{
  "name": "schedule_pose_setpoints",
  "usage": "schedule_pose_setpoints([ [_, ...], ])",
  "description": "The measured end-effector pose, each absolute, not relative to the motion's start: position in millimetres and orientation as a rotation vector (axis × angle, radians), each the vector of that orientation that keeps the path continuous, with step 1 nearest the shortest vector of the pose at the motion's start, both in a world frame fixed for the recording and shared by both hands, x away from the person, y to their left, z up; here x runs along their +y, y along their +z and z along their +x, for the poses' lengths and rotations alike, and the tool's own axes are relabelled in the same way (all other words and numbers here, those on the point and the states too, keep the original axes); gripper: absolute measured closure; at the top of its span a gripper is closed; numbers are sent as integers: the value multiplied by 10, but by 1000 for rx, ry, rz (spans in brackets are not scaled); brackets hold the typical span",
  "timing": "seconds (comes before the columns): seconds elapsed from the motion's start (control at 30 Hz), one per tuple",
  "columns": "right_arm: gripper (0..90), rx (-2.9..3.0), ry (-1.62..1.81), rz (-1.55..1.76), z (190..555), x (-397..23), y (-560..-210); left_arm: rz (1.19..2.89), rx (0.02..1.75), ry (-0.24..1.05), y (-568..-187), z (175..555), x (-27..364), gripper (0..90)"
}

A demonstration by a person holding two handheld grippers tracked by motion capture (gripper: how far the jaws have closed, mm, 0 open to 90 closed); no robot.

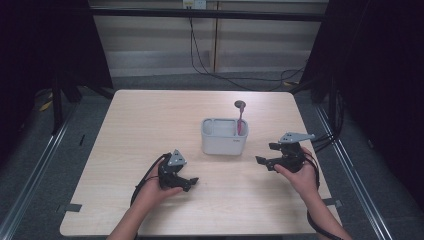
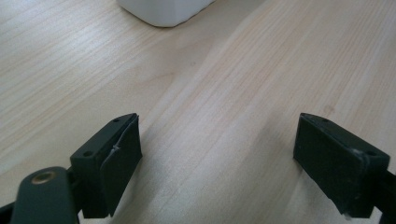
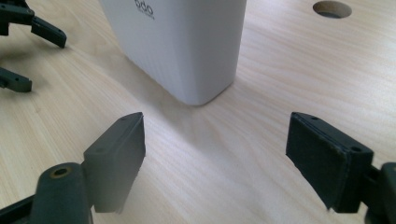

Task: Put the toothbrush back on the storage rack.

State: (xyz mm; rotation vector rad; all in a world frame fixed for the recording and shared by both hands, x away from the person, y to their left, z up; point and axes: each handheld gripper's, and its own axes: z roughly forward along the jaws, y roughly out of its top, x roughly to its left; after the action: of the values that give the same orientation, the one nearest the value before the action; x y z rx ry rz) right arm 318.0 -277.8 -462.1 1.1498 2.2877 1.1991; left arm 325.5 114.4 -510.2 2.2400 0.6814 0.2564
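Observation:
A white two-compartment holder [image 1: 224, 136] stands at the middle of the wooden table [image 1: 150, 115]. A slim pink utensil [image 1: 240, 122] stands upright in its right compartment. My left gripper [image 1: 191, 184] rests low over the table in front and to the left of the holder, jaws pointing right, open and empty. My right gripper [image 1: 265, 153] is to the right of the holder, jaws pointing at it, open and empty. In the left gripper view the left gripper [image 2: 217, 158] frames bare wood, with the holder [image 2: 166, 11] far ahead. In the right gripper view the right gripper [image 3: 215, 158] faces the holder's corner [image 3: 182, 46].
A round hole [image 3: 332, 9] in the tabletop lies just behind the holder. The left gripper [image 3: 23, 51] shows far off at the left of the right gripper view. Black cables [image 1: 215, 70] run over the floor behind the table. Metal rails [image 1: 350, 165] flank the table.

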Motion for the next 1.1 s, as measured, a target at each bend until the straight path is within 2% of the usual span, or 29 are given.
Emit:
schedule_pose_setpoints([
  [1.1, 164, 2440, 1093, 1130, 3032, -2905, -4941, 2240, 682, 257, -5101, 3254, 1144, 147],
])
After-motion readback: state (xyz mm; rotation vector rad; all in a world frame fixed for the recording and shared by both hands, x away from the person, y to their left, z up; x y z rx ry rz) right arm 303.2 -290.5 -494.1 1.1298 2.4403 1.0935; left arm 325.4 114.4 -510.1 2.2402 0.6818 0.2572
